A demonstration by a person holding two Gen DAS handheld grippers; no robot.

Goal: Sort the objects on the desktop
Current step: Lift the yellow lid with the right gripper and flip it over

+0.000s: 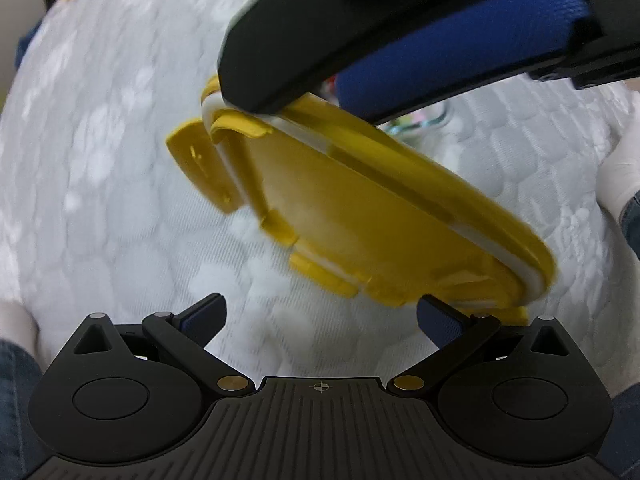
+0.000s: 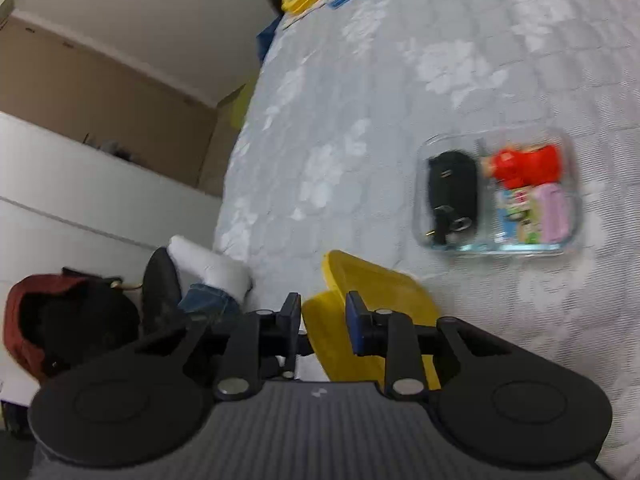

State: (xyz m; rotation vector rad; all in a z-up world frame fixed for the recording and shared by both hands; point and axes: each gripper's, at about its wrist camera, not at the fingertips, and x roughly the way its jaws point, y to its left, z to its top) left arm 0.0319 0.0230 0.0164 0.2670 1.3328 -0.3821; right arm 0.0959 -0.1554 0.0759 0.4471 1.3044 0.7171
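We see the clear container (image 2: pixel 498 194) already filled on the white cloth (image 2: pixel 360 100). Right gripper (image 2: pixel 323 320) clamps the yellow lid (image 1: pixel 360 208), held aloft; left gripper (image 1: pixel 320 312) gapes, holding nothing. Lidding remains.

Left gripper (image 1: pixel 321 314): matte black body w/ ribbed top plate, white crosshair mark at centre, two round black discs, brass-coloured pivot pins, silver screw heads on linkage arms, blue textured pads on fingertips (image 1: pixel 438 318). Right gripper (image 2: pixel 323 322): same black build, blue pads seen. White glove and denim sleeve (image 2: pixel 208 300) are noted.
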